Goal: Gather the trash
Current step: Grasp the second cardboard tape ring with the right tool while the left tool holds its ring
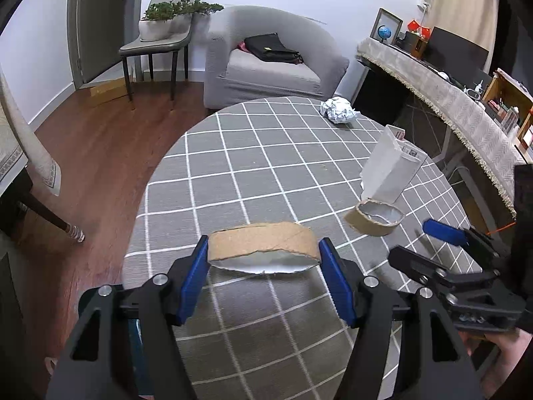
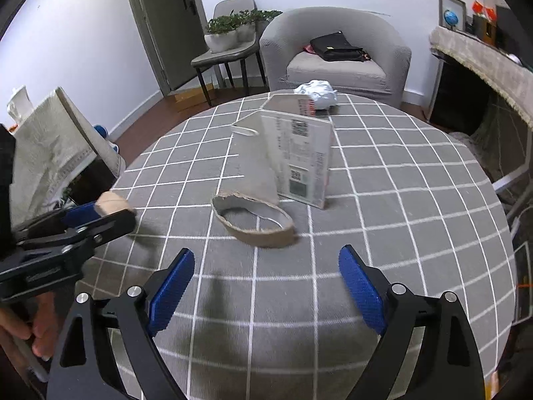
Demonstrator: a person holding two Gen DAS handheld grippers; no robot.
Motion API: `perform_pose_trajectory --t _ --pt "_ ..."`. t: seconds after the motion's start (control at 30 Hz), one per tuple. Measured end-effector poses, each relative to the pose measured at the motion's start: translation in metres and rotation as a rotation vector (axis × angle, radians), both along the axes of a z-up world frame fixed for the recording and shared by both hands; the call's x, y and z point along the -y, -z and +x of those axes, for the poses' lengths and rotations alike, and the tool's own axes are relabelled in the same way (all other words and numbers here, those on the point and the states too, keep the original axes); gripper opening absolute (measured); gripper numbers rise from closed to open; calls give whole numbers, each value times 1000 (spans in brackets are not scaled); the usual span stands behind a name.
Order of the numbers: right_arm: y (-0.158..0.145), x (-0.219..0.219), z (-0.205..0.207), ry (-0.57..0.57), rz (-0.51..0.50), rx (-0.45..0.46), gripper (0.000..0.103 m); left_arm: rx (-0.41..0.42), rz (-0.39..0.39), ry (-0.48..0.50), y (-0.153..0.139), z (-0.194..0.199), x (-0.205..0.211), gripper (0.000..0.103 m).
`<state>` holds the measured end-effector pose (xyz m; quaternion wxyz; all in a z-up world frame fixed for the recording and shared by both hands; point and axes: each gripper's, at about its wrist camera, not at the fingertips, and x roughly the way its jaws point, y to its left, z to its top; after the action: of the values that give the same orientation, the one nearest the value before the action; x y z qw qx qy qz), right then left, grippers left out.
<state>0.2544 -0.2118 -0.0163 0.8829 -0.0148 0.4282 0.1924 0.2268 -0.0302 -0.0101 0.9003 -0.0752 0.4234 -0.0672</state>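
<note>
My left gripper (image 1: 263,253) is shut on a torn brown cardboard ring (image 1: 263,241), its blue pads pressing the ring's two ends above the round checked table (image 1: 233,173). A second cardboard ring (image 1: 374,221) lies on the table beside an upright white carton (image 1: 389,170). A crumpled silvery paper ball (image 1: 338,110) sits at the table's far edge. My right gripper (image 2: 266,286) is open with nothing between its pads, just short of the loose ring (image 2: 256,223). Behind that ring stand the carton (image 2: 293,153) and the ball (image 2: 316,95). The left gripper (image 2: 103,213) with its ring (image 2: 111,203) shows at the left.
A grey armchair (image 1: 273,66) with a black bag stands beyond the table. A chair (image 1: 156,46) holding a potted plant is by the door. A cloth-covered desk (image 1: 449,93) runs along the right. A draped side table (image 2: 50,153) stands at the left.
</note>
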Motion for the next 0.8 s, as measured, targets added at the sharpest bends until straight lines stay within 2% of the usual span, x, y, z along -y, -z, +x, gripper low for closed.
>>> perform_pose_trajectory --t 0.07,0.27,0.37,0.63,0.8 --pt "0 -8 3 -24 -20 9 89 0 6 2 0 -2 -3 68" --pt "-2 -17 9 -43 -85 37 78 5 6 -8 -3 -7 -17 68" --pt "2 -19 14 -40 -94 28 74 10 10 -17 -5 -10 -26 68" --pt "7 -23 19 -56 -88 -9 53 8 21 -32 -5 -16 -45 68" --pt "3 -33 15 -83 -83 -14 47 4 18 -47 -5 -20 -58 68"
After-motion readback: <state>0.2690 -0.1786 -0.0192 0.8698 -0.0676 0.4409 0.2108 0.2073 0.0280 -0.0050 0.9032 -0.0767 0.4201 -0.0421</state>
